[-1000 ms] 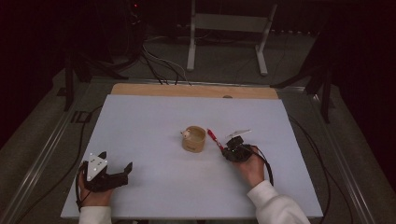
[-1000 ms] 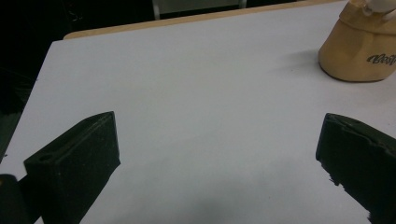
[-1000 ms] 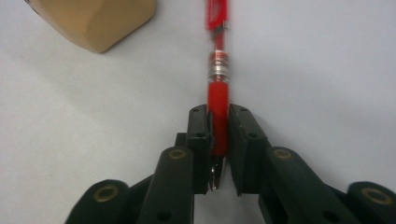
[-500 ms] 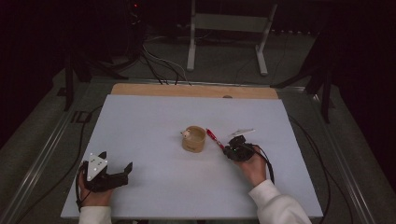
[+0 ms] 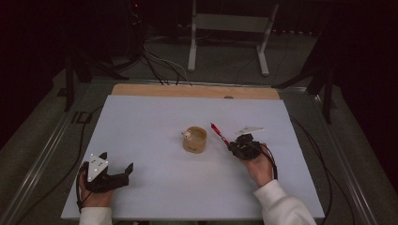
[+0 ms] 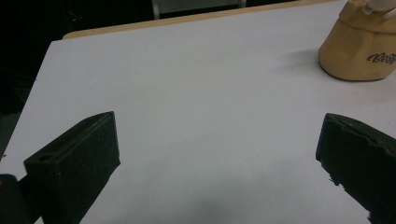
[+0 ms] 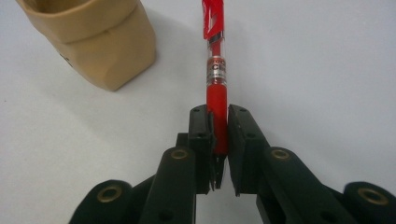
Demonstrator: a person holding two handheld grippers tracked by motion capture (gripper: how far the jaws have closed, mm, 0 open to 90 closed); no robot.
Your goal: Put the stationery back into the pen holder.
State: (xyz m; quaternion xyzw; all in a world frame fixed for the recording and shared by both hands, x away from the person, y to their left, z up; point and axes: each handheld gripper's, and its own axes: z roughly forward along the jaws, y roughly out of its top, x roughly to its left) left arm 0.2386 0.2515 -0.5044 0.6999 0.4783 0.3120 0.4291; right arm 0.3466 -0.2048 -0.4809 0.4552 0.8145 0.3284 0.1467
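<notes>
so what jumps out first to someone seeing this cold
The red pen clamped in the right gripper, right of table centre, beside the tan cup. Next, the left gripper lies wide open and empty at the near left of the white table.

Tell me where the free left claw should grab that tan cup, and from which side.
Probably take the tan cup by its upper wall, just below the rim, coming in level from the left claw's side. It stands upright on the table, its mouth holds something white, and the right claw with its red pen crowds the other side.
</notes>
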